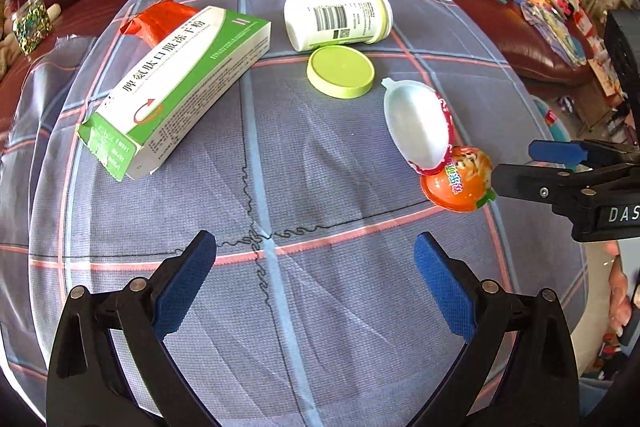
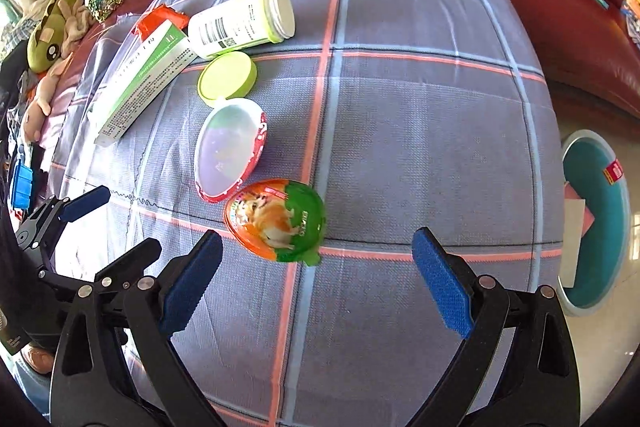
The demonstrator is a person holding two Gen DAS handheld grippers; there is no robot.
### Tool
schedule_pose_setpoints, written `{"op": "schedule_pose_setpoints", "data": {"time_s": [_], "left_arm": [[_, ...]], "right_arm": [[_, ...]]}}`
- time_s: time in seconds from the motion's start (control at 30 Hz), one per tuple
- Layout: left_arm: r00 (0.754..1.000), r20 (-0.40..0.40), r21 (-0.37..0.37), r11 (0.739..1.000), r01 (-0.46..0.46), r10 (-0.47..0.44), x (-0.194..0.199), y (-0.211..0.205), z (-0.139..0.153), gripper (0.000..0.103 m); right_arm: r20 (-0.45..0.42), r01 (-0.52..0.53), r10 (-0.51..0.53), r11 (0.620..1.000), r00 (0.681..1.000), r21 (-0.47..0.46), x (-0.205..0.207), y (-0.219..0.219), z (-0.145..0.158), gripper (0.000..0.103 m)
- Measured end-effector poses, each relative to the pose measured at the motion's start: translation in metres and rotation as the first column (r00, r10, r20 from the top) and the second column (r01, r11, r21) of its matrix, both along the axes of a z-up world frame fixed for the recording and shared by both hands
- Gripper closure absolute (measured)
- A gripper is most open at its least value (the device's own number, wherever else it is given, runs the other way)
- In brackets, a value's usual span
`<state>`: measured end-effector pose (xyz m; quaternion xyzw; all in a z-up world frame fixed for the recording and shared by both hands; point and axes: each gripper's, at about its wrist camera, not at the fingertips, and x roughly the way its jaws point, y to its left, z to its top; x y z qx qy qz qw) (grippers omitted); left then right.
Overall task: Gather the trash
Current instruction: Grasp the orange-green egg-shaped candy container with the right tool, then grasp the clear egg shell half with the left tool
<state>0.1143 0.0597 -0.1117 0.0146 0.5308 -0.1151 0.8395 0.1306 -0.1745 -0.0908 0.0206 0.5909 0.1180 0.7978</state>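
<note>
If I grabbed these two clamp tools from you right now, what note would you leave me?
Left gripper: jaws open, empty, over bare cloth.
Right gripper: jaws open, empty, just short of the orange jelly cup.
On the plaid cloth: the cup touching a white egg-shaped shell, a green lid, a white bottle lying on its side, a green-and-white box, an orange wrapper behind it.
Teal bin sits off the cloth's right edge.
Done: nothing lifted from the cloth. Left: all six pieces.
</note>
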Motion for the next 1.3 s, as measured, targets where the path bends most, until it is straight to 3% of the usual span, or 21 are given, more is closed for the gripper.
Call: {"op": "schedule_pose_setpoints", "data": {"time_s": [0.43, 0.57, 0.7, 0.83, 1.13, 1.3], "left_arm": [[0.999, -0.023, -0.032, 0.999, -0.028, 0.028, -0.002, 0.032, -0.010, 0.004], [0.999, -0.024, -0.042, 0.998, -0.038, 0.037, 0.000, 0.032, -0.010, 0.004], [1.000, -0.020, -0.037, 0.999, -0.017, 0.017, 0.004, 0.022, -0.008, 0.004], [1.000, -0.016, -0.040, 0.999, 0.023, -0.024, 0.010, 0.002, -0.007, 0.004], [0.994, 0.008, -0.059, 0.993, 0.107, -0.107, 0.038, -0.063, -0.003, 0.005], [0.993, 0.014, -0.042, 0.992, 0.119, -0.118, 0.052, -0.085, -0.004, 0.017]], "right_arm": [[-0.015, -0.194, 0.195, 0.965, 0.981, -0.177, 0.012, 0.045, -0.026, 0.023], [-0.006, -0.212, 0.215, 0.959, 0.977, -0.188, 0.011, 0.046, -0.023, 0.040], [-0.021, -0.158, 0.157, 0.975, 0.987, -0.158, 0.011, 0.027, -0.023, 0.041], [-0.018, -0.045, 0.044, 0.997, 0.999, -0.065, 0.012, -0.009, -0.014, 0.041], [0.011, 0.076, -0.076, 0.997, 0.997, -0.021, 0.013, -0.061, 0.002, 0.041], [0.016, 0.106, -0.106, 0.994, 0.994, 0.007, 0.016, -0.079, 0.005, 0.041]]}}
